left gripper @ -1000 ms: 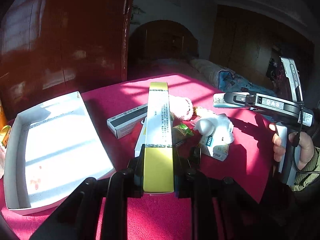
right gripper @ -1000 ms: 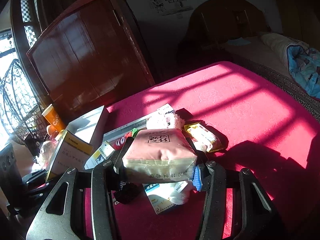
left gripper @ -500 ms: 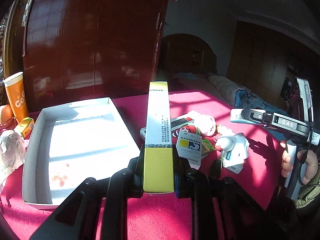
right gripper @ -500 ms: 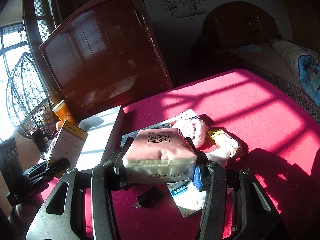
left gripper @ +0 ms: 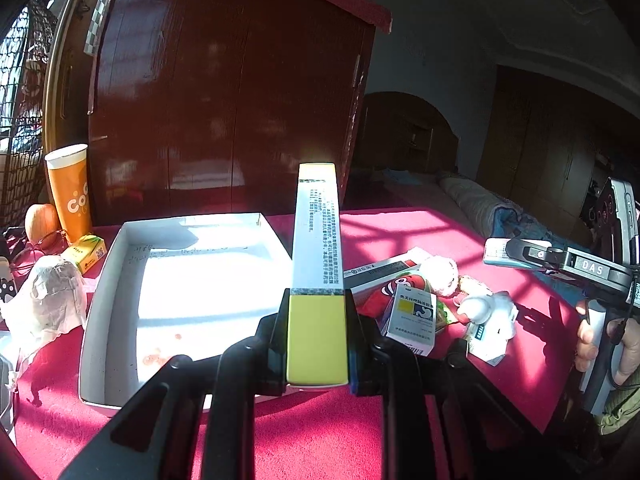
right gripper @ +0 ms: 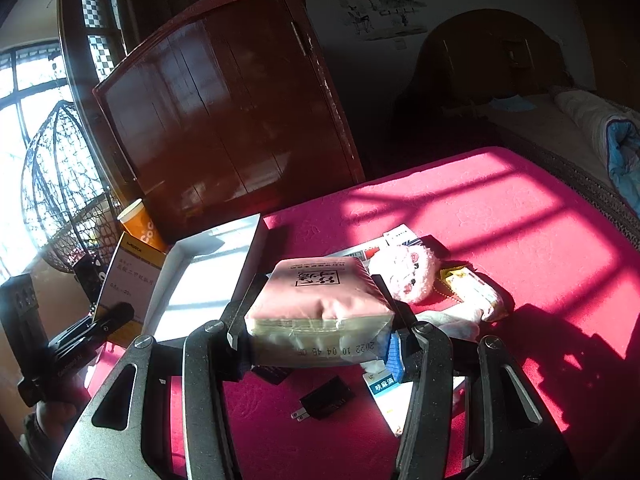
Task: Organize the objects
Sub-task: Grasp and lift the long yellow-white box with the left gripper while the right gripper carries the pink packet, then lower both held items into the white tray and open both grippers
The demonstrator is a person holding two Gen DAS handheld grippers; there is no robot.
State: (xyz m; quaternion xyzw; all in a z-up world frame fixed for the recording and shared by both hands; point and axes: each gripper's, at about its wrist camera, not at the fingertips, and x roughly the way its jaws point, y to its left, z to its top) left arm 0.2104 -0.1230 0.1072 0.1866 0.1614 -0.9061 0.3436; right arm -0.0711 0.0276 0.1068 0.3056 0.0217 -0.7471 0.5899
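The white tray [left gripper: 120, 264] sits near the left edge of the red worktop [left gripper: 320, 432]. The left gripper [left gripper: 316, 340] fingers clamp a yellow-and-white box [left gripper: 316, 272] beside the tray. The right gripper [right gripper: 320, 320] fingers squeeze a pink tissue pack [right gripper: 320, 296] above the scattered boxes [left gripper: 412, 316] mid-worktop.
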